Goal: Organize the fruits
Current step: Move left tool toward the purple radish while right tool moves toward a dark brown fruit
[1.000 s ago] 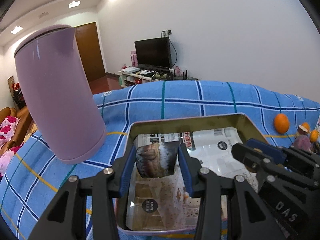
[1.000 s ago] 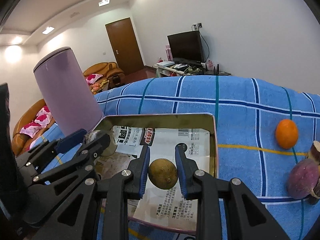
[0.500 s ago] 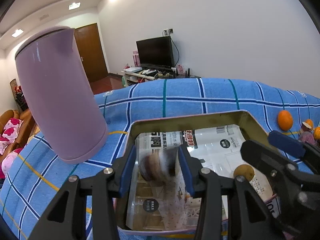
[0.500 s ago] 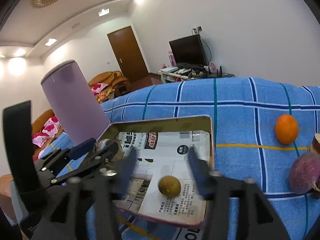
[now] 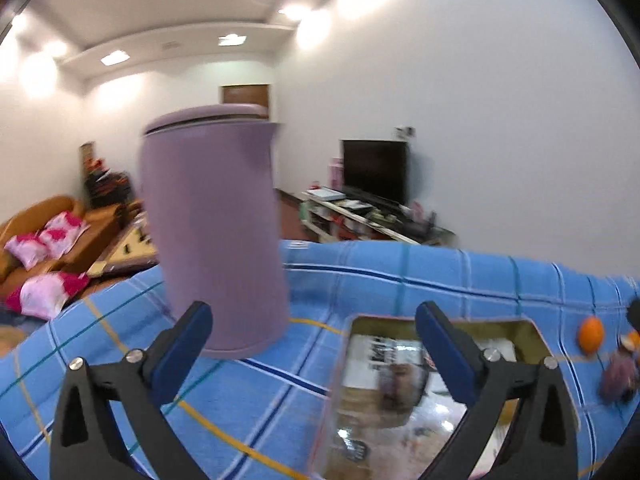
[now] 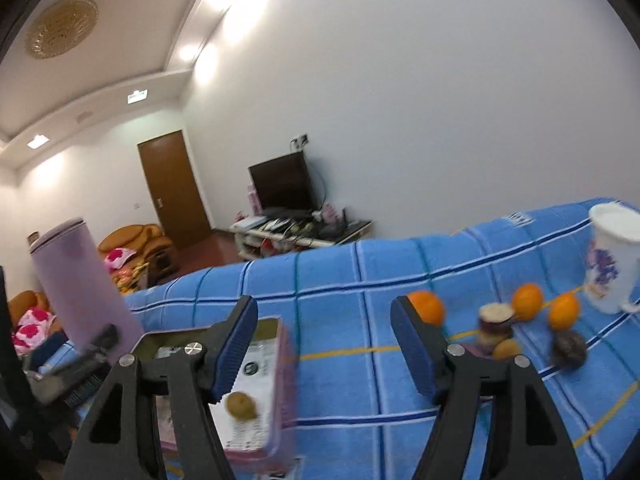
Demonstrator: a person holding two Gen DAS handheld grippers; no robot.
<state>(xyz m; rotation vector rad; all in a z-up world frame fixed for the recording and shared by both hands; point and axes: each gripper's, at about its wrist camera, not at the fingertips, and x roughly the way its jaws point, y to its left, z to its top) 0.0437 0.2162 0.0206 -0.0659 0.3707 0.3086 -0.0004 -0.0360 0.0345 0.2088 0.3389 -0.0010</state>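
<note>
Both hand-held grippers stood wide open and held nothing. The left hand-held gripper point(image 5: 312, 332) hung above the blue checked cloth point(image 5: 400, 276) that covered the table, its blue-padded fingers point(image 5: 180, 352) spread apart, one before the base of the purple jug point(image 5: 212, 232) and the other over the tin tray point(image 5: 536, 336). The jug stood upright on the cloth just beside the tray's left rim. The tray was lined with printed paper, and a dark, blurred fruit point(image 5: 404, 384) lay on that lining near its middle. The right hand-held gripper point(image 6: 324, 344) hovered over the cloth to the right of the tray point(image 6: 280, 380), its fingers likewise spread, the left one overlapping the tray's far right corner in view. A small brownish fruit point(image 6: 241, 405) lay in the tray close to its right wall. The other fruits lay on the cloth, well apart from the tray toward the table's right edge: an orange point(image 6: 430, 307) partly behind the right finger, a cut purple fruit point(image 6: 496, 322), two more oranges point(image 6: 528, 300) beyond it, a small tan fruit point(image 6: 506, 349) and a dark round one point(image 6: 568, 347). A white cup point(image 6: 612, 264) with a purple print stood upright just past the oranges. Much of both views was blurred.
</note>
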